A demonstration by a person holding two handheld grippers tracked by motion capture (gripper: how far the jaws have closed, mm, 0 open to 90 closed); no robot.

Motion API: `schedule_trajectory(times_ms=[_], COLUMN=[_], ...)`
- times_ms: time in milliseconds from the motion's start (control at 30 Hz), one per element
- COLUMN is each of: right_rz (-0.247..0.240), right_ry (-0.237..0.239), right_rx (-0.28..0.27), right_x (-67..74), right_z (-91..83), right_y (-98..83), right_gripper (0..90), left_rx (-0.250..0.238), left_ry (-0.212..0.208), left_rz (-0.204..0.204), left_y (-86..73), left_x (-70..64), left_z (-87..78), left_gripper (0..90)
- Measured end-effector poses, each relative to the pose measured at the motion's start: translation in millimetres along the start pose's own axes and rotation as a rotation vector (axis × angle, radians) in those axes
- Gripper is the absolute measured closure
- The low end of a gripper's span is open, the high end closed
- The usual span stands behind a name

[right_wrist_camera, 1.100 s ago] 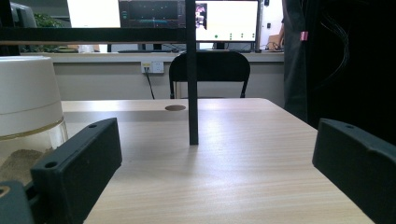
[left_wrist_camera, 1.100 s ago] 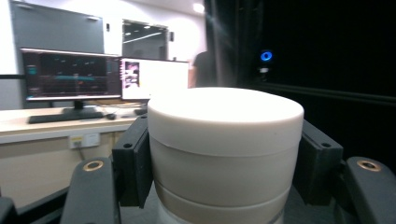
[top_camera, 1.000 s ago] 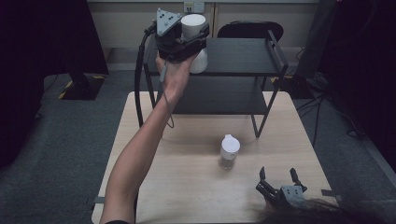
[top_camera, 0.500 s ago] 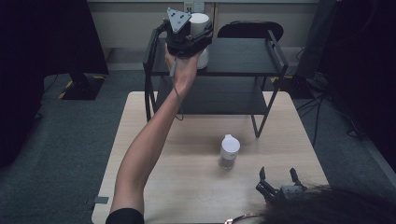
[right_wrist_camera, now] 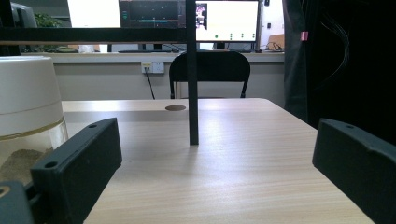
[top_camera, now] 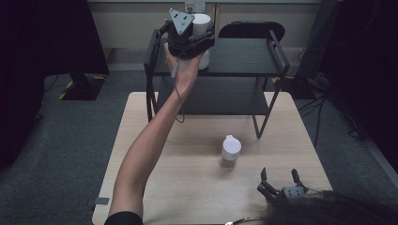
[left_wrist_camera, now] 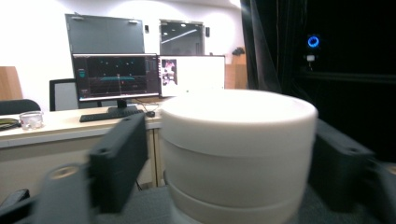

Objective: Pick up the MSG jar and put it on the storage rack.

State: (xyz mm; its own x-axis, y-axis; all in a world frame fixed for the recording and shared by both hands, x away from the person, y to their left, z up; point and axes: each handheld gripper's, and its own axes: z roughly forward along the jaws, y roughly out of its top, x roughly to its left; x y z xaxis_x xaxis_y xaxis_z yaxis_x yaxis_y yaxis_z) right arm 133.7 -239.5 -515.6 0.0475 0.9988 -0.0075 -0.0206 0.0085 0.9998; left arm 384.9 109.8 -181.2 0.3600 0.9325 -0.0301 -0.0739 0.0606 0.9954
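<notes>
My left gripper [top_camera: 202,40] is raised to the top of a black shelf rack [top_camera: 244,56], around a white round jar [top_camera: 202,22]. In the left gripper view the jar [left_wrist_camera: 238,154] stands between the two black jaws with a narrow gap at the left jaw. The jaws have just been opening and are now open around it. A small clear jar with a white cap [top_camera: 230,152] stands on the wooden table [top_camera: 187,187]. My right gripper [top_camera: 280,177] rests open near the table's front right edge, with the small jar [right_wrist_camera: 28,116] off to its left.
The rack stands on the far half of the table, and one of its legs [right_wrist_camera: 191,93] rises ahead of the right gripper. Behind the rack is a black chair [top_camera: 251,30]. Dark curtains hang on both sides.
The left hand shifted slightly right with the white jar, and its jaws now stand apart from the jar. The right gripper and the small jar have not moved.
</notes>
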Motion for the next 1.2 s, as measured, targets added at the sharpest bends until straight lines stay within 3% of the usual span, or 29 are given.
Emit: schedule_trajectory(times_ms=[100, 233, 300, 400, 733, 933, 1067, 1200], right_rz=[0.000, 0.000, 0.000, 0.000, 0.000, 0.000, 0.000, -0.002], right_ry=[-0.001, -0.001, 0.000, 0.000, 0.000, 0.000, 0.000, 0.000], right_rx=[0.000, 0.000, 0.000, 0.000, -0.001, -0.001, -0.001, -0.001], right_x=[0.1, 0.1, 0.1, 0.0, 0.0, 0.0, 0.0, -0.1], right_z=[0.0, 0.0, 0.0, 0.0, 0.0, -0.1, 0.0, 0.1], right_y=[-0.1, 0.0, 0.0, 0.0, -0.1, -0.1, -0.1, -0.2], right_gripper=[0.0, 0.0, 0.0, 0.0, 0.0, 0.0, 0.0, 0.0], left_rx=[-0.007, 0.007, -0.004, 0.016, -0.007, -0.007, 0.002, -0.012], left_ry=[0.021, 0.007, -0.002, -0.031, -0.051, -0.045, -0.035, -0.033], left_rz=[0.004, 0.021, 0.031, 0.002, 0.001, 0.019, -0.008, -0.008], left_y=[0.0, 0.8, -1.5, -0.1, -1.4, -2.0, -2.3, -8.5], left_x=[-0.3, 1.0, 2.1, 7.4, 7.3, 3.9, 3.7, 5.2], left_z=[-0.5, -3.2, -5.1, -5.4, -19.8, -31.1, -40.2, -51.9], left_gripper=[4.5, 0.4, 0.1, 0.0, 0.0, 0.0, 0.0, 0.0])
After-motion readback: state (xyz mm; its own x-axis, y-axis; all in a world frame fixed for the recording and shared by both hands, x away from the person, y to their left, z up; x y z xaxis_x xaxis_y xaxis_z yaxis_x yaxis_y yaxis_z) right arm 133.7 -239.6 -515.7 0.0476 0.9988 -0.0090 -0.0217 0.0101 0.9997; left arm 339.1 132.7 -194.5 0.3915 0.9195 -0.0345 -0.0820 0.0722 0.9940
